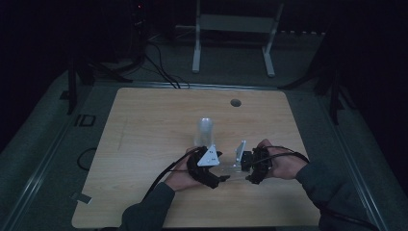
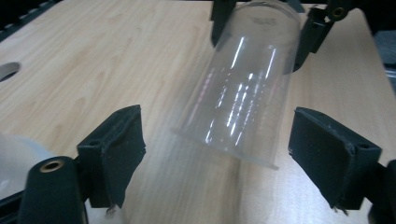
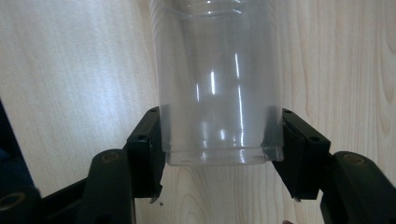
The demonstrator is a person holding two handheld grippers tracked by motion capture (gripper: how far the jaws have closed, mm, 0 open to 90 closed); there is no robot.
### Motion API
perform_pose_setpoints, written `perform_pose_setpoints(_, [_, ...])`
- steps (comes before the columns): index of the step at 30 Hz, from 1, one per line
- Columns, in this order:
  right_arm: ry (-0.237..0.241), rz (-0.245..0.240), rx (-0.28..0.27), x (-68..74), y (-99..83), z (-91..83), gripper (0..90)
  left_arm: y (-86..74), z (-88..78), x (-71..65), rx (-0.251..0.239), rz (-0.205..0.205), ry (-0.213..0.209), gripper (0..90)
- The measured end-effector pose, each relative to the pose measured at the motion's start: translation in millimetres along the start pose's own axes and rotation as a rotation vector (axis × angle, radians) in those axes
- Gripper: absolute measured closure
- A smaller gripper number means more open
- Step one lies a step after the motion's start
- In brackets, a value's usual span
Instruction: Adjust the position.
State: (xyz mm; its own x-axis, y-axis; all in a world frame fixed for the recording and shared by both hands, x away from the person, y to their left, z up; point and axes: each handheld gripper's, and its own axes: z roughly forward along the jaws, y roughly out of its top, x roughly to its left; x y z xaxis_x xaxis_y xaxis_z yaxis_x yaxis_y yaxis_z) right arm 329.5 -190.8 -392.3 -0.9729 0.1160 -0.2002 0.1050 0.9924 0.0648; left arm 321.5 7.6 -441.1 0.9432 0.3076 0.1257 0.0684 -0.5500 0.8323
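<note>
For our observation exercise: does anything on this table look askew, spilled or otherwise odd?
One clear plastic cup is held sideways by its base in the right tongs, mouth toward the open left tongs, while another cup stands on the table. No spill or damage shows.

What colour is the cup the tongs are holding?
No colour: the cup is clear plastic, with the wood showing through. The right gripper view shows it best.

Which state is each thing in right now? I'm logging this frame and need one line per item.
Clear plastic cup: on its side, base clamped by the right gripper.
Frosted cup: upright on the table, untouched.
Right gripper: shut on the clear plastic cup.
Left gripper: open, jaws wide at the cup's rim.
Table: bare wood, hole near far edge.
</note>
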Motion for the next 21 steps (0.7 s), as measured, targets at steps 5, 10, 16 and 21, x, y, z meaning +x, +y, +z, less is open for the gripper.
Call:
perform_pose_setpoints(5, [-0.026, 0.063, -0.009, -3.9, -6.1, 0.5, 41.5, 0.5, -4.3, 4.1, -0.02, -0.024, 0.02, 20.6])
perform_pose_setpoints(10, [-0.058, 0.122, -0.028, -7.2, -11.6, 2.7, 41.5, 1.3, -6.9, 6.4, -0.044, -0.041, 0.024, 20.8])
perform_pose_setpoints(16, [-0.092, 0.198, -0.06, -10.3, -17.0, 4.5, 41.5, 1.2, -7.5, 8.3, -0.058, -0.067, 0.037, 21.8])
perform_pose_setpoints(21, [-0.14, 0.32, -0.135, -15.3, -25.5, 5.8, 41.6, -0.7, -7.8, 10.7, -0.062, -0.092, 0.058, 22.4])
